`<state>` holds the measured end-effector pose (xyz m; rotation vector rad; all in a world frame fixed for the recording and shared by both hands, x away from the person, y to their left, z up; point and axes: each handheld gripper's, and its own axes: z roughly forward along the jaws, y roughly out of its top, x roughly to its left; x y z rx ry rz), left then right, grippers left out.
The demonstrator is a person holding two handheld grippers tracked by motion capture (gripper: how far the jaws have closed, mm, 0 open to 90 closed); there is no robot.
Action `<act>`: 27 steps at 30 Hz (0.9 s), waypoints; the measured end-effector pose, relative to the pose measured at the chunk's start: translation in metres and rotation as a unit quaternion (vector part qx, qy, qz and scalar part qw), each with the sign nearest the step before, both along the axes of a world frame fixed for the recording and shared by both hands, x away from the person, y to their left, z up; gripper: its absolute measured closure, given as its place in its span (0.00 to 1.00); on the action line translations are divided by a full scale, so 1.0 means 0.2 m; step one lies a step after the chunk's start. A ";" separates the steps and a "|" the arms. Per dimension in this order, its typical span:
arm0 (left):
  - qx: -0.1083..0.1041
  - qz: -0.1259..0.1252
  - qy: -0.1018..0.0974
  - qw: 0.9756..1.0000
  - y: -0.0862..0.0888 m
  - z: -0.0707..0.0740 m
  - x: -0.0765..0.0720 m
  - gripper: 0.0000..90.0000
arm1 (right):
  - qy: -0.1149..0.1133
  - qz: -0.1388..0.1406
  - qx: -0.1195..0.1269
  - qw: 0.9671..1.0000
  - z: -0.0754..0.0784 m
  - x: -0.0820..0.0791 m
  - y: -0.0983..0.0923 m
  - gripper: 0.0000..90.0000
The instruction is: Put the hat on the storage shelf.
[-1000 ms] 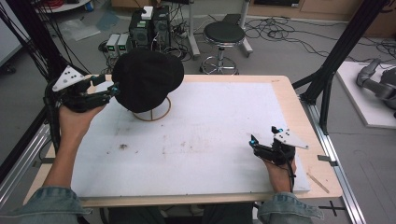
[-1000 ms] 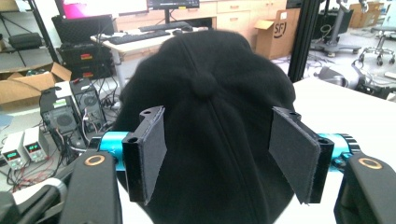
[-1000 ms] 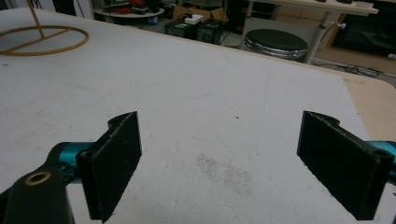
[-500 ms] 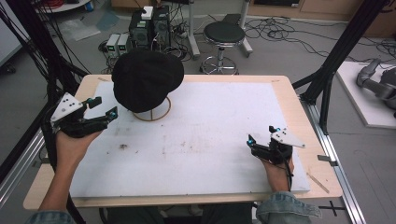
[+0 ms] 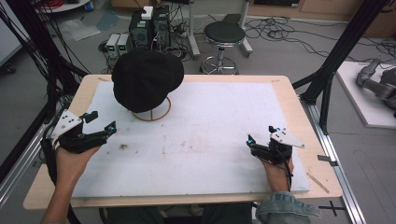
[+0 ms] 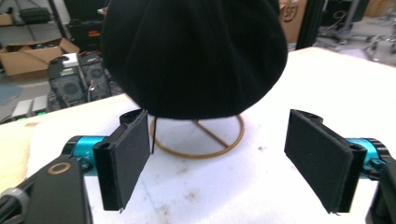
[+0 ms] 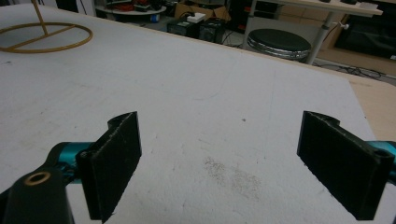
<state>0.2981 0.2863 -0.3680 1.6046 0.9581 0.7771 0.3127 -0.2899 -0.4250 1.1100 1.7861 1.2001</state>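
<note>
The hat is a plain black knit thing, soft and rounded like a beanie, draped over a thin tan wire stand with a ring base. It sits in the upper left of the high view, at the far left part of the white mat. In the left gripper view it fills the upper middle, hanging down over the ring (you can see a spoke inside the ring).

Left gripper is at the left edge of the high view, just below the hat, not touching it; its jaws have just been opening and stand spread with nothing between. Right gripper is lower right, jaws spread over bare mat.
</note>
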 end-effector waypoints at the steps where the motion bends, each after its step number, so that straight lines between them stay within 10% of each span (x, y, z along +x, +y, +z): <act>1: 0.002 0.000 0.001 1.000 0.00 -0.01 0.00 0.25 | 0.000 -0.001 -0.001 1.000 0.00 0.00 0.00 0.15; 27: 0.004 0.008 0.011 1.000 0.02 -0.20 -0.06 0.21 | 0.004 0.001 -0.004 1.000 -0.01 0.01 0.01 0.15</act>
